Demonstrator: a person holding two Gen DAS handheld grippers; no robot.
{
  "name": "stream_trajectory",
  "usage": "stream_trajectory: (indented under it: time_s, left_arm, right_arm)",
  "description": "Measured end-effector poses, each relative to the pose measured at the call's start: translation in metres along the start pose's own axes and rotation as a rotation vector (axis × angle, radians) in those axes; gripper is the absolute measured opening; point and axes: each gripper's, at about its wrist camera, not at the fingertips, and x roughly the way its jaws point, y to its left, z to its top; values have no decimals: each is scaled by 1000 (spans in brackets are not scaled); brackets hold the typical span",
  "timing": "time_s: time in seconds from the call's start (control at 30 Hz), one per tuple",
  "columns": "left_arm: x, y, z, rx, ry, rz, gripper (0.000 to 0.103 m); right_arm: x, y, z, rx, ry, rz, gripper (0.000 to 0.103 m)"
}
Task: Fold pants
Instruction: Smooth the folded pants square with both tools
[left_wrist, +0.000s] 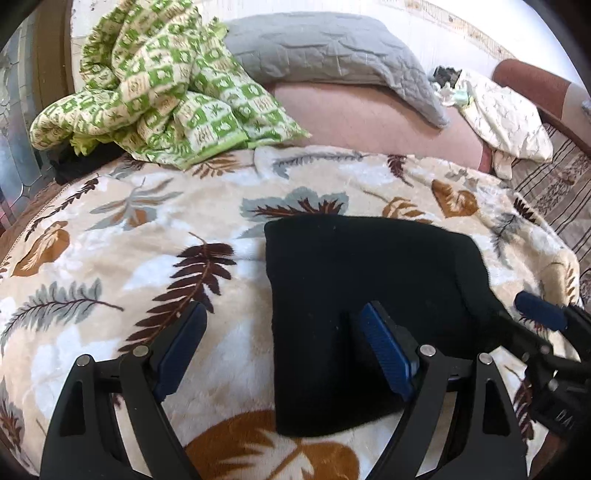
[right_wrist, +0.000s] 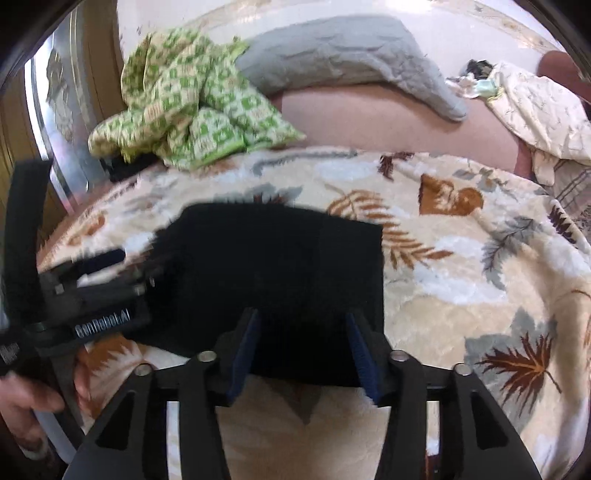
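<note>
The black pants (left_wrist: 369, 288) lie folded into a flat rectangle on a leaf-patterned blanket (left_wrist: 129, 229). My left gripper (left_wrist: 284, 332) hangs open and wide over their left edge, its right pad (left_wrist: 386, 350) above the black cloth and its left pad (left_wrist: 184, 343) above the blanket. In the right wrist view my right gripper (right_wrist: 303, 341) stands open over the near edge of the pants (right_wrist: 280, 258), with the cloth lying flat between its blue pads (right_wrist: 246, 350) and not pinched. One pad (left_wrist: 541, 312) of the right gripper shows at the pants' right corner.
At the back lie a crumpled green-checked quilt (left_wrist: 159, 92), a grey pillow (left_wrist: 325, 51), a pink sheet (left_wrist: 369, 118) and a cream quilt (left_wrist: 509, 118). A person's hand (right_wrist: 22, 406) holds the left gripper's body (right_wrist: 99, 325). A metal frame (right_wrist: 55, 110) stands at the far left.
</note>
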Motion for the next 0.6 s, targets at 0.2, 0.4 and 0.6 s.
stream_trajectory:
  time_s: [0.2, 0.4, 0.6]
  left_arm:
    - [-26, 0, -4, 6, -20, 4, 87]
    - [-51, 3, -9, 3, -58, 10, 87]
    - [-63, 3, -15, 9, -74, 19, 87]
  right_arm:
    - [-27, 1, 5, 32, -76, -36, 68]
    - [-41, 4, 0, 39, -81, -33, 70]
    - [-52, 11, -5, 20, -84, -28, 70]
